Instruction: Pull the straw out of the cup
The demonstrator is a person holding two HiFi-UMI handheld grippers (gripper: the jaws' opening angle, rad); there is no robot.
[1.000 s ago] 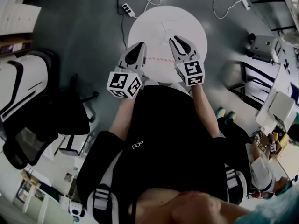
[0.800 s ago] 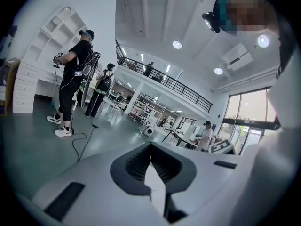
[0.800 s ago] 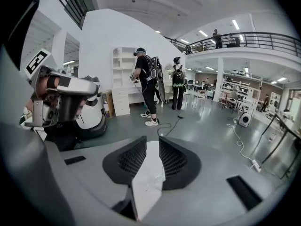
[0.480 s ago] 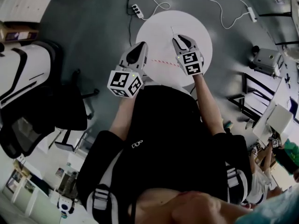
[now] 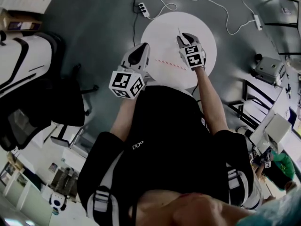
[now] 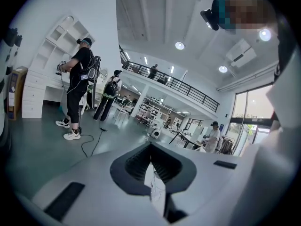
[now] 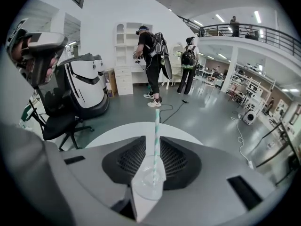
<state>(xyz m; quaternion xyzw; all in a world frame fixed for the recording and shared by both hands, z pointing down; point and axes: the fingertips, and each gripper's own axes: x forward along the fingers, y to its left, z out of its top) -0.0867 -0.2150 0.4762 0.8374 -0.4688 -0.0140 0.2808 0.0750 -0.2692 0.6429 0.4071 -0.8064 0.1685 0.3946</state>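
Note:
My right gripper (image 5: 184, 36) reaches over the round white table (image 5: 204, 32), shut on a clear plastic cup (image 7: 149, 179). A teal-and-white striped straw (image 7: 155, 135) stands in that cup and runs forward between the jaws. Its thin tip (image 5: 179, 31) pokes out past the gripper. My left gripper (image 5: 140, 52) hovers at the table's near left edge. It is shut on a thin clear-white piece (image 6: 155, 188) that I cannot identify. A red-and-white striped straw (image 5: 165, 63) shows between the two grippers, and I cannot tell whether it rests on the table.
A power strip (image 5: 143, 9) and white cables (image 5: 211, 6) lie on the grey floor beyond the table. A black chair (image 5: 66, 102) and a white machine (image 5: 23, 60) stand at the left, a grey box (image 5: 269, 67) at the right. People (image 7: 151, 62) stand by white shelves.
The right gripper has moved forward over the table, away from the left gripper. The left gripper has held its place. My head view has shifted slightly.

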